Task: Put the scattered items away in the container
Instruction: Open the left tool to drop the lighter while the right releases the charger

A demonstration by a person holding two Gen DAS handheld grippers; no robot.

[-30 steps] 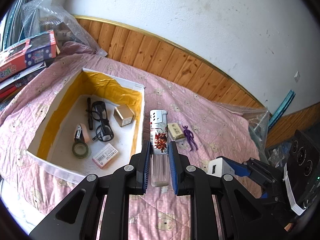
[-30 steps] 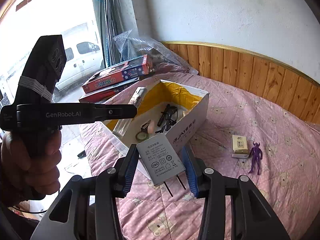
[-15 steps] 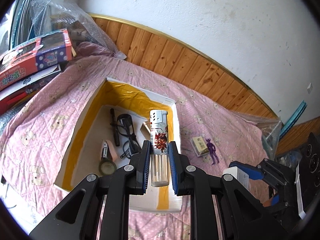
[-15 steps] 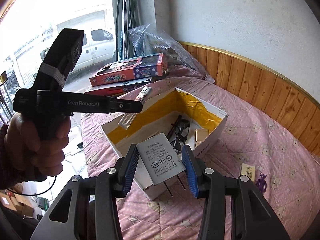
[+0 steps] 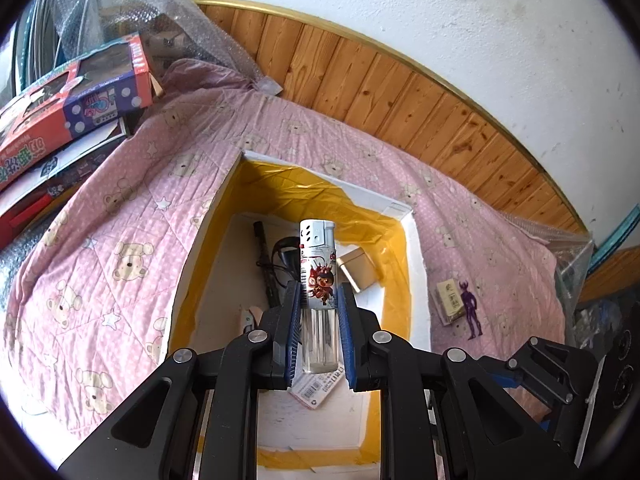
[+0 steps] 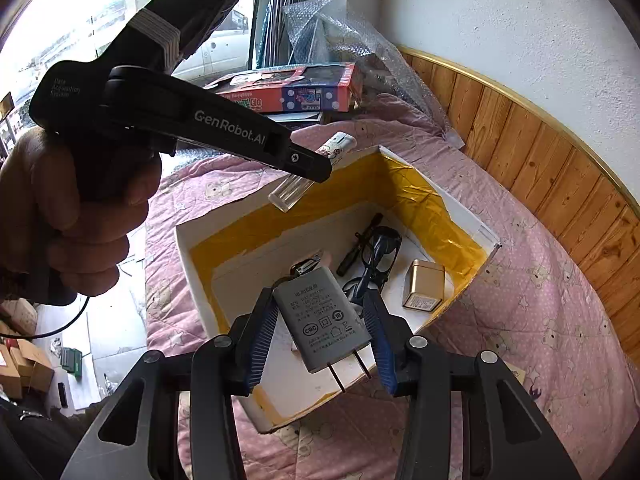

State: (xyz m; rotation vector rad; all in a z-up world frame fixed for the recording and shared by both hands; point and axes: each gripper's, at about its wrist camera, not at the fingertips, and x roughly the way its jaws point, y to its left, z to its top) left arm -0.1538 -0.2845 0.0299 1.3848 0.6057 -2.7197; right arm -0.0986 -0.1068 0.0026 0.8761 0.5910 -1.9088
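- A room with a white plaster wall (image 5: 460, 20) above wooden panelling (image 5: 400, 96); a bed under a pink bear-print quilt (image 5: 132, 216) carries everything.
- A red and blue toy box (image 5: 76, 108) lies at the quilt's far left, with bubble wrap (image 5: 132, 4) behind it.
- The container, a white cardboard box (image 6: 192, 276) lined with yellow tape, sits open on the quilt. Inside lie black glasses (image 6: 380, 248), a black pen (image 6: 358, 244) and a small gold box (image 6: 424, 290).
- The left claw (image 5: 319, 320) grips a lighter (image 5: 317, 264) printed with a red cartoon figure, held above the container.
- The right claw (image 6: 322, 320) clamps a grey charger plug (image 6: 320, 316) by its sides, prongs toward the camera, over the container's near part.
- On the quilt right of the container lie a small beige packet (image 5: 450, 300) and, just beside it, a purple figurine (image 5: 472, 312).
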